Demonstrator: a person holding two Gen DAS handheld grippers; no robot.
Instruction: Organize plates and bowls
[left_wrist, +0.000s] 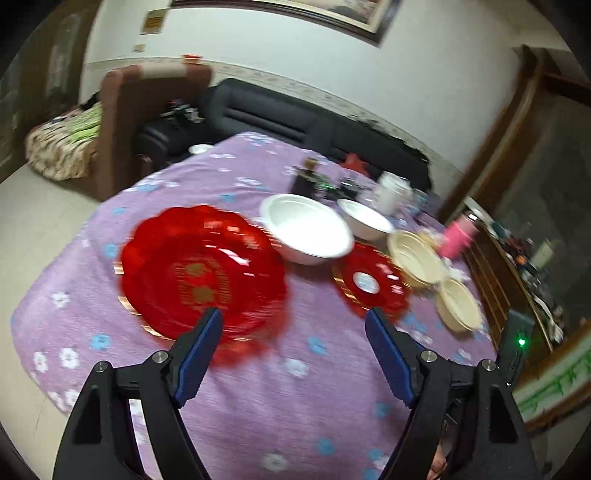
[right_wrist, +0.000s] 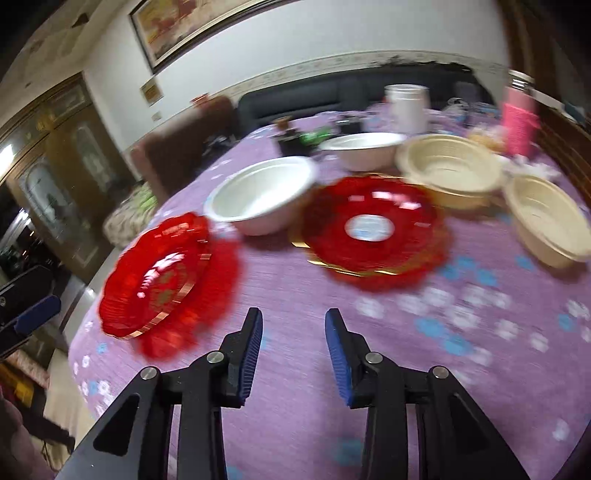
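Observation:
A large red plate (left_wrist: 203, 273) (right_wrist: 168, 275) lies on the purple tablecloth at the left. A smaller red plate (left_wrist: 371, 282) (right_wrist: 373, 225) lies right of it. Two white bowls (left_wrist: 306, 229) (left_wrist: 364, 219) stand behind them; they also show in the right wrist view (right_wrist: 262, 194) (right_wrist: 364, 149). Two cream bowls (left_wrist: 415, 258) (left_wrist: 458, 304) (right_wrist: 448, 168) (right_wrist: 546, 218) stand at the right. My left gripper (left_wrist: 293, 317) is open and empty, just short of the large red plate. My right gripper (right_wrist: 293, 319) is open and empty above bare cloth in front of both plates.
A white jar (right_wrist: 406, 107), a pink bottle (right_wrist: 519, 118) and dark small items (left_wrist: 314, 181) stand at the table's far side. A black sofa (left_wrist: 266, 118) and a brown chair (left_wrist: 147, 110) lie beyond. A wooden cabinet (left_wrist: 498, 266) is at the right.

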